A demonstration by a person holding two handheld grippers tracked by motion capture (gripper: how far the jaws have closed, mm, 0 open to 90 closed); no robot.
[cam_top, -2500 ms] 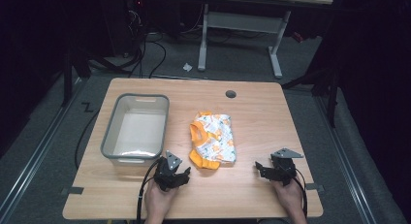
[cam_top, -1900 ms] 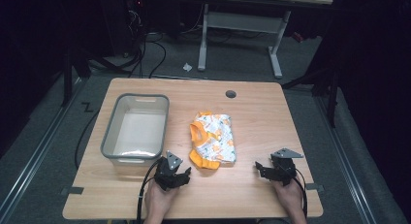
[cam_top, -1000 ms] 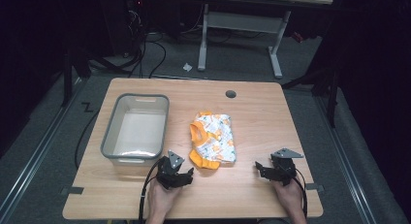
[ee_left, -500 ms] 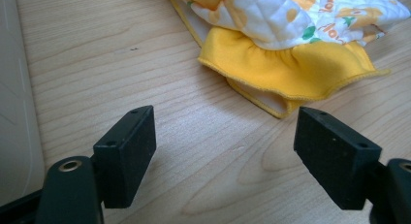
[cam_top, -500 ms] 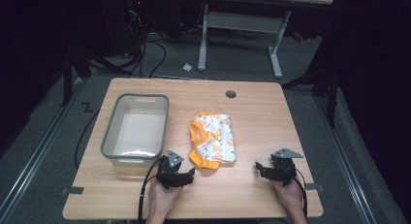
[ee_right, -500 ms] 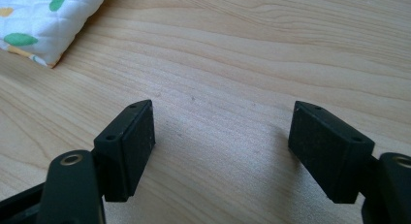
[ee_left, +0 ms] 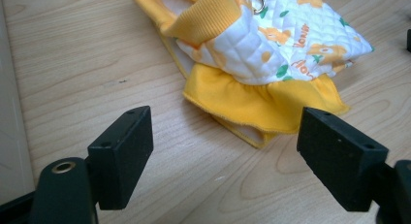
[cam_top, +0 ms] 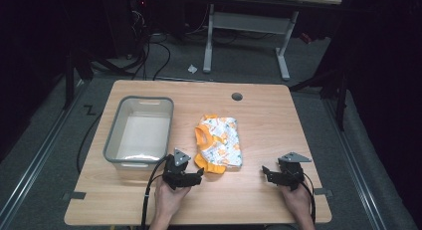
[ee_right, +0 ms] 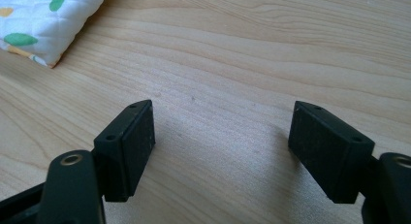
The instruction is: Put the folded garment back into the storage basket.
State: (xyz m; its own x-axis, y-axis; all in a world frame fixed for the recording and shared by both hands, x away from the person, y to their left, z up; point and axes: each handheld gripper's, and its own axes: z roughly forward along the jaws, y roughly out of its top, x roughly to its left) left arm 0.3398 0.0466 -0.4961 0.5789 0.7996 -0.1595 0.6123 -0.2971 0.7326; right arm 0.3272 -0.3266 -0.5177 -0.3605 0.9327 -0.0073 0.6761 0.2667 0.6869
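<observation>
Black jaws spread wide on the left gripper [ee_left: 223,158], nothing between them, lined up on the yellow frilled hem of the small quilted pet garment [ee_left: 271,54] just ahead. Over on the other side, the right gripper [ee_right: 223,146] is parted too and empty, parked over bare wood with a corner of that garment up at the far left of its view.

From the high view, the left gripper [cam_top: 183,171] sits just beside the garment's [cam_top: 219,143] near edge, not touching; the right gripper [cam_top: 283,174] rests well apart from it. So nothing looks grasped, and the whole job, probably lifting the garment and perhaps dropping it into the grey bin [cam_top: 114,145], is yet to do.

Room to move: open counter [cam_top: 268,120] right of the garment and beyond it. Left is tighter, the bin's wall close to the gripper, and both hands work near the counter's front edge.
</observation>
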